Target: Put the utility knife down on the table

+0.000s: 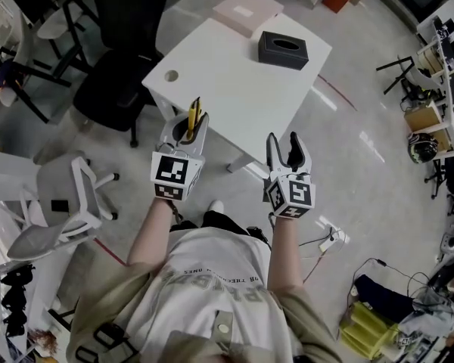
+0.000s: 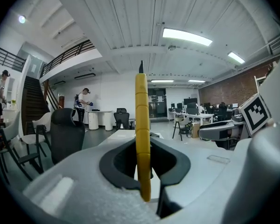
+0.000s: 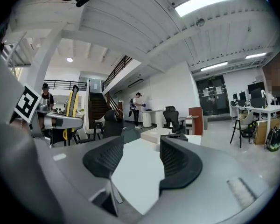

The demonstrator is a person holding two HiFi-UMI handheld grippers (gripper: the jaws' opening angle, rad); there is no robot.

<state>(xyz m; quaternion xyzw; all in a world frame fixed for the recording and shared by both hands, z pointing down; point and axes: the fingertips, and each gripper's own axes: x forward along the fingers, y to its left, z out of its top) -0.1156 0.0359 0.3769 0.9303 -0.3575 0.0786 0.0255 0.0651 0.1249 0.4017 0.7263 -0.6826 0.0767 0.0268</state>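
Left claw [image 2: 142,158] clamps the yellow utility knife [image 2: 142,120]; right claw [image 3: 139,158] stands apart, empty.

Bright, even indoor light in all three views. Head view: the white rectangular table top [image 1: 242,82] reads almost overexposed, and the glossy grey floor [image 1: 363,138] carries pale streaks of reflected light; shadows are faint. Gripper views: a long white ceiling light panel [image 2: 186,36] glares overhead, likewise in the right gripper view [image 3: 205,1] — strong fisheye bending, dark rounded corners. The slim yellow utility knife [image 2: 142,139] is fairly sharp; the foreground nearest the lens is soft.
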